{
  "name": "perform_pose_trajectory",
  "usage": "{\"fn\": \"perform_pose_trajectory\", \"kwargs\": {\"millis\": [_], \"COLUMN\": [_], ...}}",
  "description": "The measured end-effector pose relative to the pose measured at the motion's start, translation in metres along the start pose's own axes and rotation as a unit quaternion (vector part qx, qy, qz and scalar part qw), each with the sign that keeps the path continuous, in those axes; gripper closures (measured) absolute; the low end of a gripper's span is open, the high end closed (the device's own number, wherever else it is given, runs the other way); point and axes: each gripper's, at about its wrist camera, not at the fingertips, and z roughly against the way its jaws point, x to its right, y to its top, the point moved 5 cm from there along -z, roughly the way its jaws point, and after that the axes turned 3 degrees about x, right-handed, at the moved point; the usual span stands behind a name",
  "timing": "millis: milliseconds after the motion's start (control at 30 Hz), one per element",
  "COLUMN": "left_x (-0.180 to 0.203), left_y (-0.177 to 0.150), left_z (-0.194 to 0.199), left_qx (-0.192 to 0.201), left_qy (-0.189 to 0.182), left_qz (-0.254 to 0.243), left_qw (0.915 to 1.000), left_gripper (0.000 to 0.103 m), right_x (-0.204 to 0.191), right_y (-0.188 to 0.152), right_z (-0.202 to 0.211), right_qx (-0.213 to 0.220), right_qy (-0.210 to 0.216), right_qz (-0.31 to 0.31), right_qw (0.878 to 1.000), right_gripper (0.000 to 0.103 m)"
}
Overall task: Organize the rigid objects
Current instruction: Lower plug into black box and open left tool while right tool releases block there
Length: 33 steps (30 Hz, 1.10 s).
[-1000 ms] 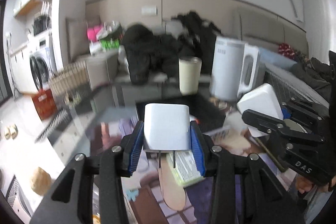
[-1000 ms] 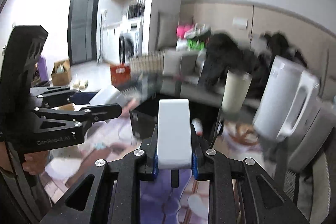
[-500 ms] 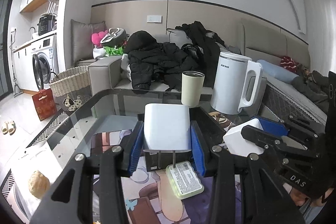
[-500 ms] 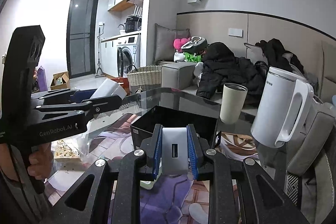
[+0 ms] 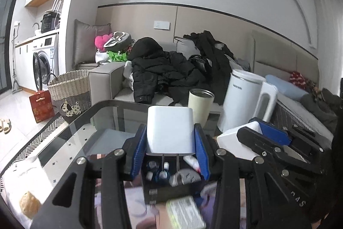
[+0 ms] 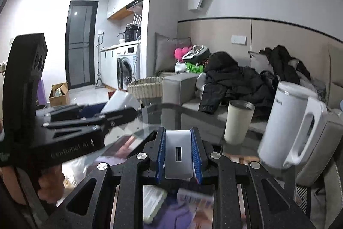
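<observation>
Left gripper (image 5: 170, 151) is clamped on a white charger block (image 5: 170, 129), blue pads (image 5: 137, 156) pressing both its sides, 2 metal prongs pointing down toward me. Block sits upright between the fingers, carried in the air above a black open box (image 5: 169, 188) on the glass counter (image 5: 90, 121); box holds small bottles and other bits, too blurred to name. Right gripper (image 6: 179, 156) is closed narrow on a second white charger (image 6: 178, 156), slimmer, a slot on the face turned to my camera, pads tight against its 2 long sides. In the left wrist view that second charger (image 5: 238, 143) shows as a white block poking from the right gripper's fingers, just right of the first block, apart from it. In the right wrist view the left gripper is at the left edge with its block (image 6: 120, 101) sticking out forward, and a hand (image 6: 49, 186) on its handle. Further back on the counter: a cream tumbler (image 5: 200, 105) and a white kettle (image 5: 246, 100), side by side, well beyond both chargers. A pale green flat pack (image 5: 186, 214) lies on the counter nearest me, below the box; I can't tell if they touch.
</observation>
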Motion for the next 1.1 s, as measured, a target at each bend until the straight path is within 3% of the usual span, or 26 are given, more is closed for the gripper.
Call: {"fn": "perform_pose_trajectory", "kwargs": {"millis": [200,333,533,733,867,1100], "left_x": [-0.011,-0.013,-0.013,-0.008,-0.008,-0.007], "left_y": [0.004,-0.010,-0.034,-0.057,-0.063,-0.067], "left_z": [-0.039,-0.068,-0.099,-0.121,-0.125,-0.126], "left_qx": [-0.016,-0.066,-0.148,-0.224,-0.244,-0.261], "left_qy": [0.011,0.007,0.009,0.013,0.014,0.013], "left_qz": [0.022,0.030,0.032,0.023,0.019,0.019], "left_qw": [0.9996,0.9973,0.9885,0.9743,0.9695,0.9650], "left_gripper": [0.062,0.062,0.062,0.062,0.062,0.062], "right_x": [0.006,0.012,0.032,0.045,0.047,0.050], "right_y": [0.018,0.016,-0.010,-0.035,-0.048,-0.061], "right_z": [-0.034,-0.059,-0.094,-0.113,-0.123,-0.126], "right_qx": [0.006,-0.017,-0.102,-0.163,-0.199,-0.223], "right_qy": [-0.009,-0.010,0.000,-0.003,0.002,0.006], "right_qz": [-0.013,-0.023,-0.071,-0.101,-0.108,-0.117], "right_qw": [1.000,1.000,0.992,0.981,0.974,0.968], "right_gripper": [0.081,0.081,0.081,0.081,0.081,0.081]}}
